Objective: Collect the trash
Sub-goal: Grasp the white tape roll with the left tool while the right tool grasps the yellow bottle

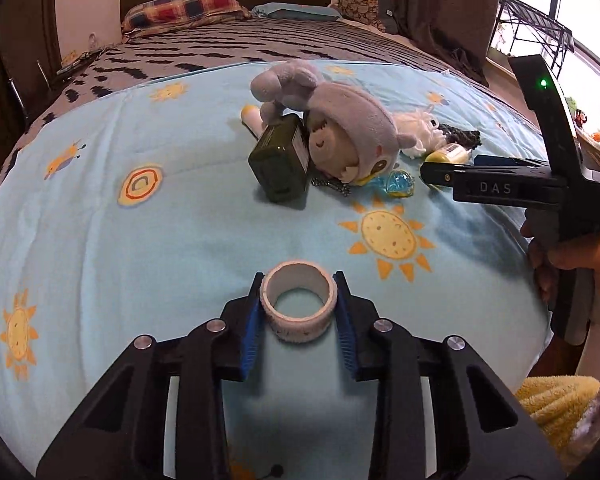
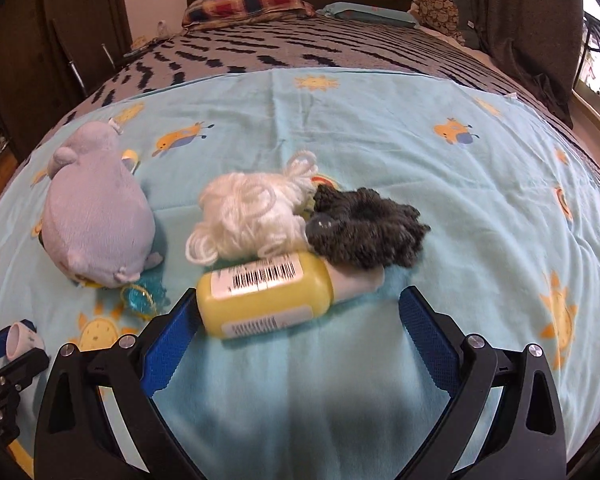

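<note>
Left tongs (image 1: 299, 300) clench tape roll (image 1: 299, 305) | right tongs (image 2: 300, 312) released; only they show bottle barcode (image 2: 266, 275)

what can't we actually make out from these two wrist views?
- Left wrist: the plush doll hides most of the white yarn and dark knit piece.
- Left wrist: the right claw covers much of the yellow bottle.
- Right wrist: bottle label text is too small to read.
- Right wrist: the left claw is cut off by the frame edge, with only part of the tape roll showing.
</note>
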{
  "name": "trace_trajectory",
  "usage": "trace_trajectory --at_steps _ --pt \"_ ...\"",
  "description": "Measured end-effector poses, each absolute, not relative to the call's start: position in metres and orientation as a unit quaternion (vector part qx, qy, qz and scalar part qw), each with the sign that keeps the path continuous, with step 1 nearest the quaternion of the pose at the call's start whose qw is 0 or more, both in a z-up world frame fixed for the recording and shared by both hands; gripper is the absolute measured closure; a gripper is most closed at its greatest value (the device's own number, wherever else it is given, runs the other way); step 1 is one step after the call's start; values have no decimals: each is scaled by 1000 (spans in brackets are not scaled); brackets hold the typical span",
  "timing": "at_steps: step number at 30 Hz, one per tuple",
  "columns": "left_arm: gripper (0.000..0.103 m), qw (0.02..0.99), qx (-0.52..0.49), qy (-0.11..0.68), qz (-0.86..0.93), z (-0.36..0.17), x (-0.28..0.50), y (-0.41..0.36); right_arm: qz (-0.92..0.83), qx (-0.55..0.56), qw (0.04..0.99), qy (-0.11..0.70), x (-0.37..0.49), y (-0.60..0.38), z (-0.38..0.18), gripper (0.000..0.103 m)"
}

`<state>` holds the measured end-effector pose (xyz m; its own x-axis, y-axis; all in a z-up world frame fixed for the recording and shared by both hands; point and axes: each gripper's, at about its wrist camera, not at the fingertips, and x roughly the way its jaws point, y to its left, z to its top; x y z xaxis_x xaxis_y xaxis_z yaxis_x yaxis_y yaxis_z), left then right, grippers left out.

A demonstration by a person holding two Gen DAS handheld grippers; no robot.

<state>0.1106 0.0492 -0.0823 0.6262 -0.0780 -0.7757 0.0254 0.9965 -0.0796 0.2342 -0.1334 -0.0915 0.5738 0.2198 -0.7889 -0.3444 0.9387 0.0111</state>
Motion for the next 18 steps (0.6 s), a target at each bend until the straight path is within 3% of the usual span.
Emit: trace_trajectory --at_steps 1,2,18 --pt "72 901 -29 431 -28 -82 112 49 161 -75 884 431 235 -131 -91 15" --pt "72 901 -28 432 -28 -82 113 48 162 -78 885 430 234 -130 -91 17" --pt "72 905 -11 423 -38 -71 83 41 202 -63 891 401 159 -152 -79 17"
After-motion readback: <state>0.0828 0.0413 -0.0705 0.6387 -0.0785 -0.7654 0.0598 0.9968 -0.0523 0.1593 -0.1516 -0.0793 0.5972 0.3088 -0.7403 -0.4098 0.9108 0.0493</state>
